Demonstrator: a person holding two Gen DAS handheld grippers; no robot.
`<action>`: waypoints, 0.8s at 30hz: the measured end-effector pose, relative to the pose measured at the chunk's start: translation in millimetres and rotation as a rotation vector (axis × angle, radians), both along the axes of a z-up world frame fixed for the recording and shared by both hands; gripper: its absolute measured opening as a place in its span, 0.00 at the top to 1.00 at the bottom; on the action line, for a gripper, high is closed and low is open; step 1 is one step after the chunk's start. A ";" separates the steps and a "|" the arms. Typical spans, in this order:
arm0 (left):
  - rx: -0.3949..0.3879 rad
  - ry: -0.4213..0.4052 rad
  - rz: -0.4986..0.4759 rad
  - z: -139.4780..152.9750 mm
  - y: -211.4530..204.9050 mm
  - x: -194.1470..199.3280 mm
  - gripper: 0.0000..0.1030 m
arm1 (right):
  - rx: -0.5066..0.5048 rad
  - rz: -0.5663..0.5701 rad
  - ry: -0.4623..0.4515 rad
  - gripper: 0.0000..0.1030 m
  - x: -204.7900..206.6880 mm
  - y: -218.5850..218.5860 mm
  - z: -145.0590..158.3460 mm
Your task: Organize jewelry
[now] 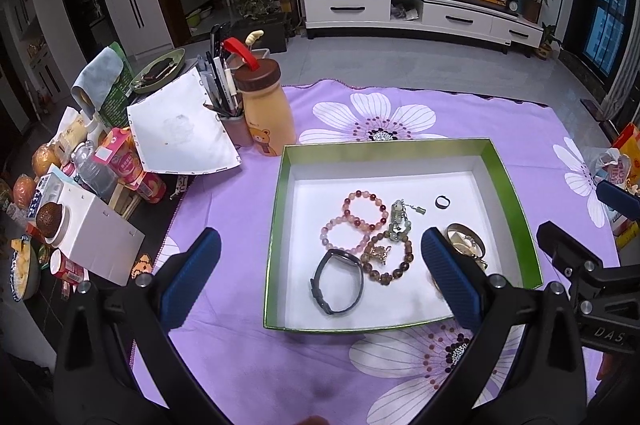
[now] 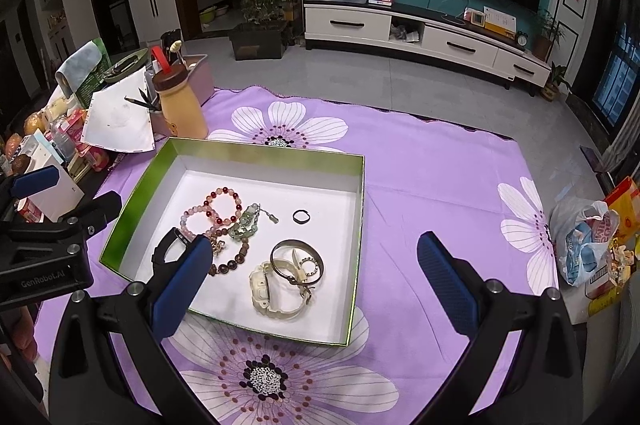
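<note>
In the green-rimmed box (image 2: pixel 276 158), beaded bracelets (image 2: pixel 218 215), watches (image 2: pixel 266 291), ring (image 2: pixel 301 216), both claws released, left claw (image 1: pixel 320 275), right claw (image 2: pixel 314 277)

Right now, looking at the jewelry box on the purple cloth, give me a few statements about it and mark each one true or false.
1. The small dark ring lies inside the green-rimmed box. True.
2. The left gripper is shut on the dark wristband. False: it is open and holds nothing.
3. The cream watch lies on the cloth outside the box. False: it lies in the box.
4. The right gripper is open. True.
5. The bear bottle has a brown lid. True.
</note>
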State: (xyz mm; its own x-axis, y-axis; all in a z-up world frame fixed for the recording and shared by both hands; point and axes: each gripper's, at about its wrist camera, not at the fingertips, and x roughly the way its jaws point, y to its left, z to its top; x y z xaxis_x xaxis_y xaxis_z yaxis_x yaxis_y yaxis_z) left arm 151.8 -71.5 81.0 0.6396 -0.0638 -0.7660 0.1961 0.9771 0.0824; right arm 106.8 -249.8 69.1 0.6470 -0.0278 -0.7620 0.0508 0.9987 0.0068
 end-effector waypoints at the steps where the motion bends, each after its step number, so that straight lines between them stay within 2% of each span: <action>1: 0.001 0.003 0.001 -1.3 0.2 0.8 0.02 | 0.001 0.000 0.001 0.01 0.5 0.1 -0.2; 24: 0.003 0.021 0.004 -8.2 1.2 5.0 0.02 | -0.001 0.007 0.004 0.01 1.6 2.7 -1.4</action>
